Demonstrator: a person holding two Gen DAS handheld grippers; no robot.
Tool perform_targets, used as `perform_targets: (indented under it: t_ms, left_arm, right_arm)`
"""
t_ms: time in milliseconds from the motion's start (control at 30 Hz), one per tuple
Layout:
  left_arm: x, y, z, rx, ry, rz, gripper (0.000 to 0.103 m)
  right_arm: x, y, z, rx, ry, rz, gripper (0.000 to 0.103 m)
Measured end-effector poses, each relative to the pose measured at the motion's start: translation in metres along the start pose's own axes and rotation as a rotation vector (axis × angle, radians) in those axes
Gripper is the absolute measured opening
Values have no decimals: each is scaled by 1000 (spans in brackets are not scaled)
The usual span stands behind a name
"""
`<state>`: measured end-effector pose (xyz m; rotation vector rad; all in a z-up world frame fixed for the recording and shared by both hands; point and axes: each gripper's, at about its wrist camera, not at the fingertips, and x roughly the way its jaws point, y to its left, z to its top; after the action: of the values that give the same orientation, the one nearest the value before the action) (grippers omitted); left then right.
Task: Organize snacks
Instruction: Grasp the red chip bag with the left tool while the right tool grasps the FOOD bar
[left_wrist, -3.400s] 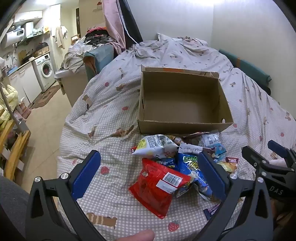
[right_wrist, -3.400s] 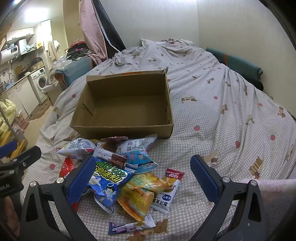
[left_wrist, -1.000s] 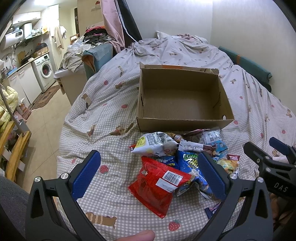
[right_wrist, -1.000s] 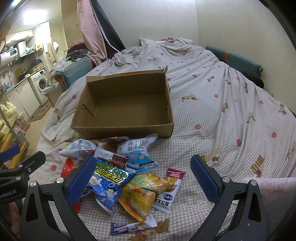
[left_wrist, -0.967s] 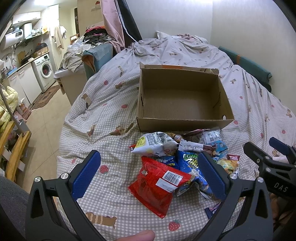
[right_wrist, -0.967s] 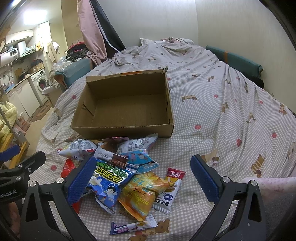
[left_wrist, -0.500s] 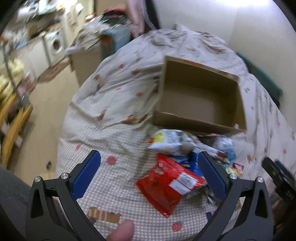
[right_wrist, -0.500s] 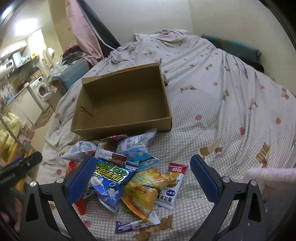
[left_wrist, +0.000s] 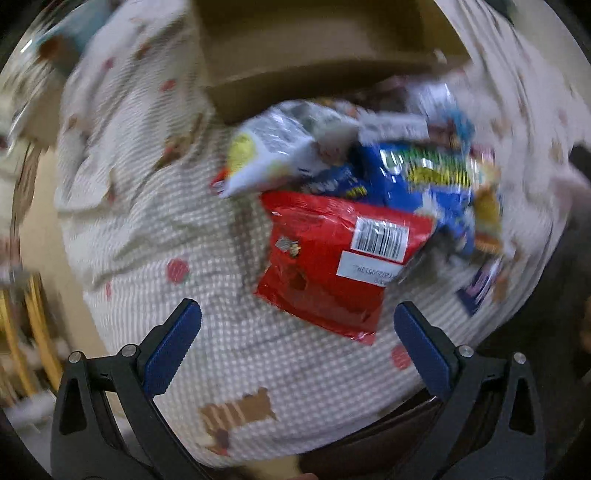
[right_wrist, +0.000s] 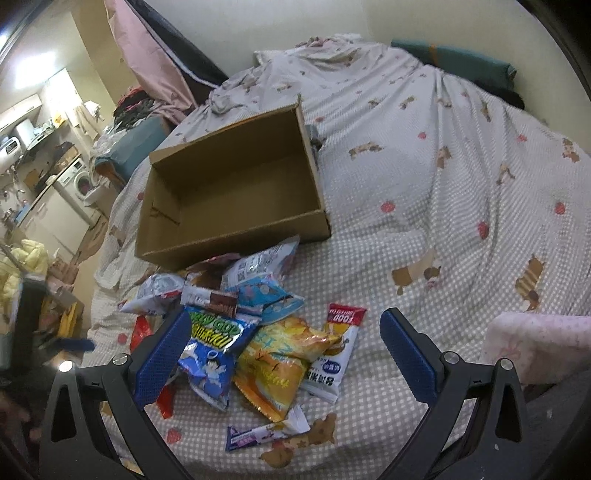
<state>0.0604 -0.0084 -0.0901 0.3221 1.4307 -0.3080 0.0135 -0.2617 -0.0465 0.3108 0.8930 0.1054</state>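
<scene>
Hovering over the bed (right_wrist: 424, 192), both my jaws spread wide: cardboard box (right_wrist: 236, 184) beyond the snack pile (right_wrist: 258, 332), red packet (left_wrist: 332, 258) just ahead of my left jaws.

An open cardboard box (right_wrist: 236, 184) sits upright on the bed, its inside bare. Just in front of it lies a loose heap of snack packets — a red bag (left_wrist: 332, 266) barcode-up, a blue bag (right_wrist: 214, 350), an orange bag (right_wrist: 277, 362), a white pouch (left_wrist: 266, 155). A thin purple-and-white bar (right_wrist: 266, 430) lies flat at the heap's near edge.
</scene>
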Motion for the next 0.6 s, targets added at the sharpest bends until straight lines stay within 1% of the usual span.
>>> perform_targets:
  t_ms: [67, 133, 200, 267, 333, 400, 467, 500, 533, 567, 600]
  left_arm:
    - [9, -4, 6, 61, 23, 4, 103]
    - [17, -7, 12, 101, 44, 7, 103]
    - [21, -12, 16, 131, 47, 0, 103]
    - [27, -18, 22, 147, 63, -22, 103]
    - [34, -23, 27, 160, 71, -29, 103]
    - [39, -26, 32, 172, 71, -22, 101]
    - [50, -27, 36, 181, 77, -12, 99]
    - [54, -29, 35, 180, 80, -12, 98]
    - [57, -30, 36, 177, 85, -19, 96]
    - [58, -31, 33, 176, 84, -25, 94]
    - [59, -32, 33, 174, 81, -31, 90]
  right_arm:
    - [3, -5, 1, 25, 46, 52, 103]
    - [9, -13, 4, 68, 121, 106, 103]
    - [13, -28, 11, 144, 191, 176, 103]
    - [17, -41, 17, 217, 237, 196, 103]
    - [25, -56, 22, 275, 296, 181, 103]
    - [35, -68, 25, 304, 350, 169, 97]
    - [44, -71, 25, 278, 390, 126, 81]
    - [49, -73, 23, 269, 405, 94, 77]
    - [52, -73, 21, 265, 418, 73, 72]
    - [60, -71, 17, 248, 448, 49, 66]
    - [68, -67, 11, 228, 480, 33, 62]
